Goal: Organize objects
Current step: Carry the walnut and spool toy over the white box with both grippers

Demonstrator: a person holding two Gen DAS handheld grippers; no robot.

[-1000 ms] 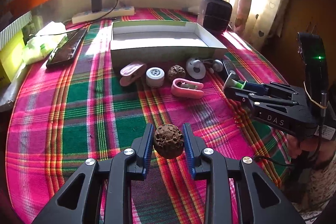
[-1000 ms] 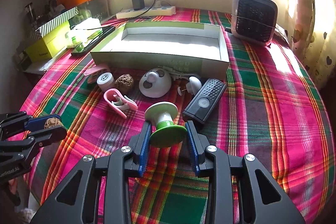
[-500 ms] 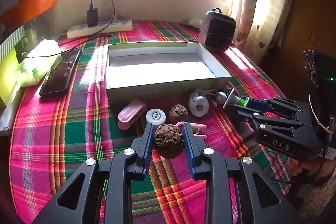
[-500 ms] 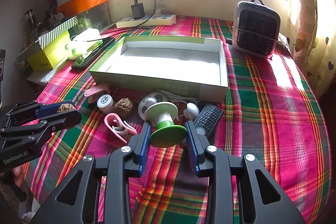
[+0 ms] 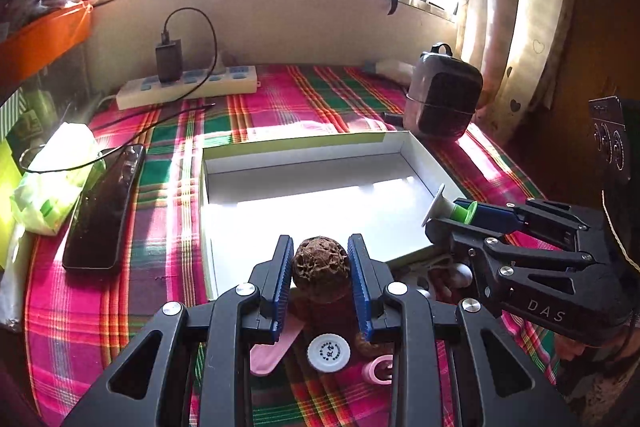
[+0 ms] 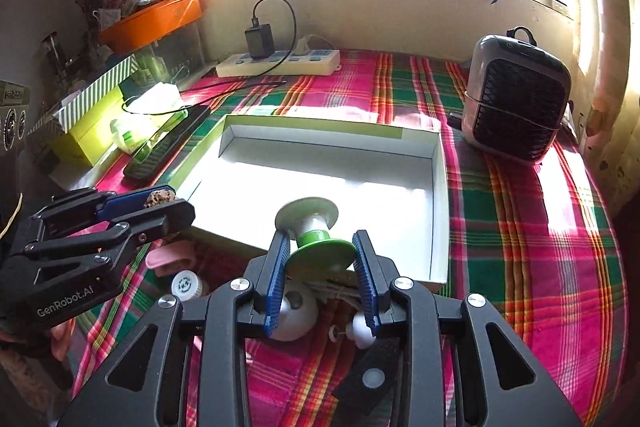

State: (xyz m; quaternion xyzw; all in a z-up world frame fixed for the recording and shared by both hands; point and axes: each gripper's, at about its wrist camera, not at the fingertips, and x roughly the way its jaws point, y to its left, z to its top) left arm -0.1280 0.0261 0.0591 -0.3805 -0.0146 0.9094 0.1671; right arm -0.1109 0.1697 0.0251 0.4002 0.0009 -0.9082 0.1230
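Observation:
My left gripper [image 5: 320, 275] is shut on a brown walnut [image 5: 321, 269], held above the near edge of the open white box [image 5: 304, 163]. My right gripper [image 6: 320, 263] is shut on a green and white spool [image 6: 316, 239], held over the box's near right part [image 6: 438, 211]. Each gripper shows in the other's view: the right one with the spool [image 5: 452, 209], the left one with the walnut [image 6: 158, 195]. Below the grippers lie a pink clip [image 5: 272, 351], a white cap [image 5: 328, 351], a white round gadget [image 6: 294, 311] and a black remote [image 6: 370, 375].
A black phone [image 5: 104, 207] and a green-white packet [image 5: 52, 179] lie left of the box. A power strip with charger [image 5: 188, 87] is at the back. A dark small heater [image 6: 520, 107] stands at the right. Yellow boxes [image 6: 92, 119] sit far left.
Both grippers have risen and moved forward with their objects, from over the loose items on the cloth to above the box's near edge.

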